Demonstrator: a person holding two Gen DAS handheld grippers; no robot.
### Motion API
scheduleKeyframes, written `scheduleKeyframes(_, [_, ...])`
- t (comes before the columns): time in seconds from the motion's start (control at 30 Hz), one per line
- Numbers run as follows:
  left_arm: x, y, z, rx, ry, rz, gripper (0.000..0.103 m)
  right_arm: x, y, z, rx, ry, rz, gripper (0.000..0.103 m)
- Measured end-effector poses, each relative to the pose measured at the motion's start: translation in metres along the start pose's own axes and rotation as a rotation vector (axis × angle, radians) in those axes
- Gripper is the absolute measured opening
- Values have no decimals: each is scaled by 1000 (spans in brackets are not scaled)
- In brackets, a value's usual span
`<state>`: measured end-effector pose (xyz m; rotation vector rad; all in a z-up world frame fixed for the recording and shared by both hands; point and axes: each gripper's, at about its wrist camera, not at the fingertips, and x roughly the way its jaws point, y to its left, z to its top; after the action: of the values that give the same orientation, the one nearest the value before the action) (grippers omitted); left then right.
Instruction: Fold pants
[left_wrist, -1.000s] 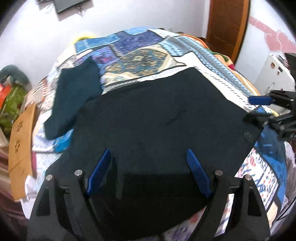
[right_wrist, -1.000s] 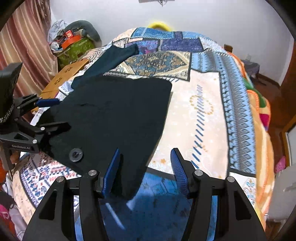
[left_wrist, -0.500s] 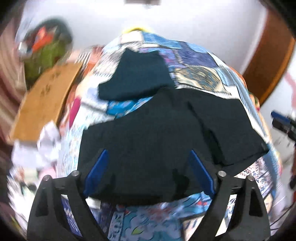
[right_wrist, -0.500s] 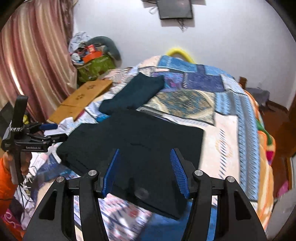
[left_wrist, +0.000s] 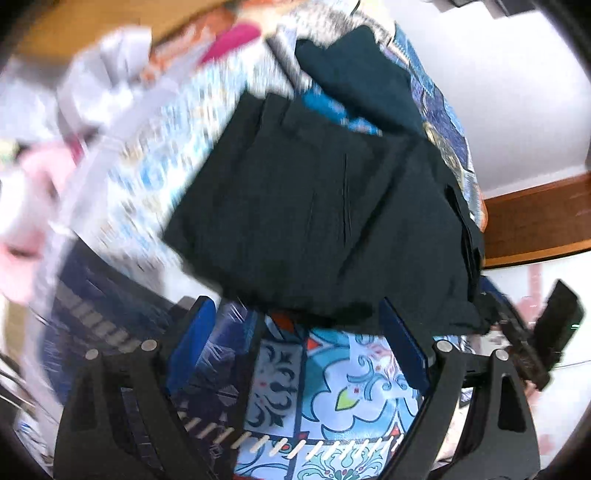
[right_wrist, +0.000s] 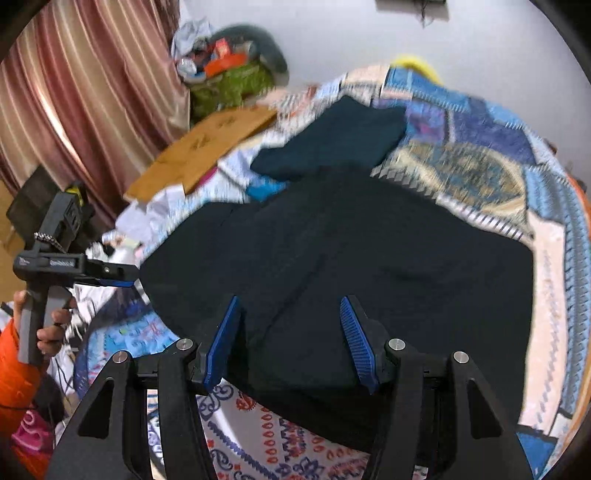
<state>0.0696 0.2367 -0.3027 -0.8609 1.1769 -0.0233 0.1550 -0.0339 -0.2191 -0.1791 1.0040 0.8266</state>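
Observation:
Dark pants (right_wrist: 369, 266) lie folded flat on a patterned bedspread (right_wrist: 480, 162); they also show in the left wrist view (left_wrist: 325, 221). My left gripper (left_wrist: 295, 343) is open and empty, just off the pants' near edge above the bedspread (left_wrist: 325, 398). It also shows in the right wrist view (right_wrist: 110, 277) at the pants' left corner. My right gripper (right_wrist: 291, 339) is open and empty, over the pants' near edge. It shows at the right edge of the left wrist view (left_wrist: 524, 339).
A second folded dark garment (right_wrist: 332, 140) lies farther up the bed, touching the pants' far edge. A cardboard sheet (right_wrist: 207, 147), striped curtains (right_wrist: 74, 92) and a pile of clutter (right_wrist: 229, 70) stand left of the bed. A white wall is behind.
The left gripper has swung left and back off the pants to their left corner and tilted. The right gripper has moved left from the bedspread to over the pants' near edge.

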Motion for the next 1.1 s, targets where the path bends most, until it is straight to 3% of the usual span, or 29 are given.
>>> scheduleKeyframes(0.1, [22, 10, -1, -75, 70, -85, 90, -2, -3, -1, 5, 0, 22, 55])
scheduleKeyframes(0.3, [41, 3, 20, -111, 61, -103, 89, -2, -2, -5, 7, -2, 37, 55])
scheduleKeyframes(0.4, [48, 3, 33, -137, 54, -61, 67, -2, -3, -5, 14, -5, 46, 55])
scheduleKeyframes(0.47, [46, 0, 38, -128, 26, -39, 62, -2, -5, -5, 18, -8, 51, 55])
scheduleKeyframes(0.53, [42, -5, 42, -107, -17, 17, 38, -3, -5, -6, 23, -10, 55, 55])
scheduleKeyframes(0.67, [27, -31, 40, 19, -123, 158, 24, -7, -6, -7, 32, -17, 51, 55])
scheduleKeyframes(0.77, [4, -79, 32, 197, -267, 334, 18, -17, -10, -11, 49, -39, 22, 55])
scheduleKeyframes(0.83, [-17, -101, 27, 298, -346, 371, 18, -29, -18, -17, 90, -75, 18, 55])
scheduleKeyframes(0.97, [-59, -168, 22, 460, -493, 363, 18, -59, -44, -33, 195, -142, -10, 55])
scheduleKeyframes(1.1, [-76, -238, 10, 631, -625, 363, 18, -84, -67, -50, 256, -170, -79, 55])
